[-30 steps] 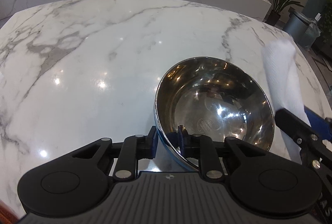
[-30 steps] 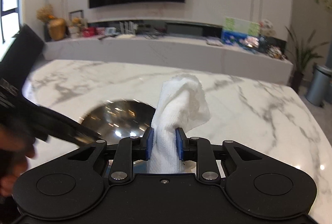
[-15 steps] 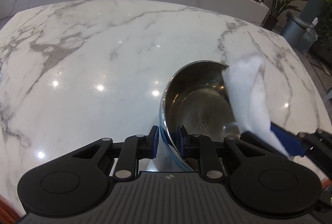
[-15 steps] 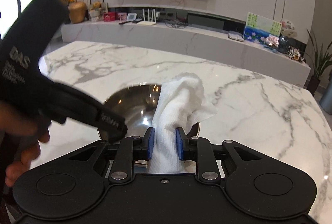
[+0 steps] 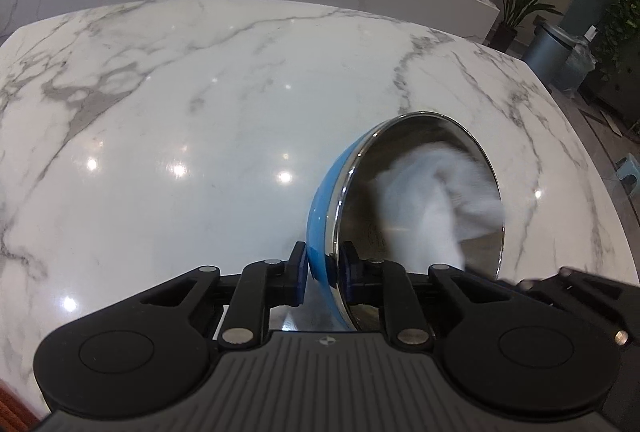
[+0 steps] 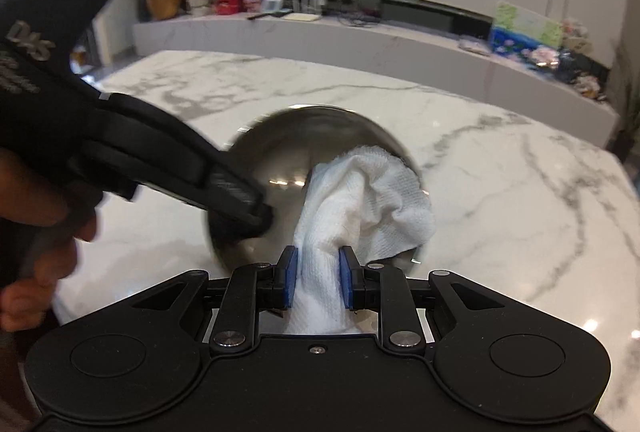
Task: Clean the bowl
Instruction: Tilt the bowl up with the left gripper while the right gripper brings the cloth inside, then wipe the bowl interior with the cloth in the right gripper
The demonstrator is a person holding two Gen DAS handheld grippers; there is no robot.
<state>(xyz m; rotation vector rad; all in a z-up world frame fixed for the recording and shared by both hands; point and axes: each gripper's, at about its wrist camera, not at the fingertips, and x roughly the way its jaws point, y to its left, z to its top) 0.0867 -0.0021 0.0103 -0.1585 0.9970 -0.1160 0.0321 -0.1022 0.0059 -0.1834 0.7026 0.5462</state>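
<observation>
Tilted on its edge over the white marble table (image 5: 200, 103), a blue-sided steel bowl (image 5: 404, 187) has its rim between the closing left gripper (image 5: 323, 266); the right gripper (image 6: 318, 278), pinching a white paper towel (image 6: 360, 191), presses it inside.

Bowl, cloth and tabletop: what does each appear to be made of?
Bowl: polished metal inside, probably stainless steel, given the mirror-like reflections; glossy blue coating outside.
Cloth: white, soft and textured, woven towelling or thick paper towel; can't tell which.
Tabletop: white grey-veined marble or marble-look stone, polished, showing sharp light reflections.
</observation>
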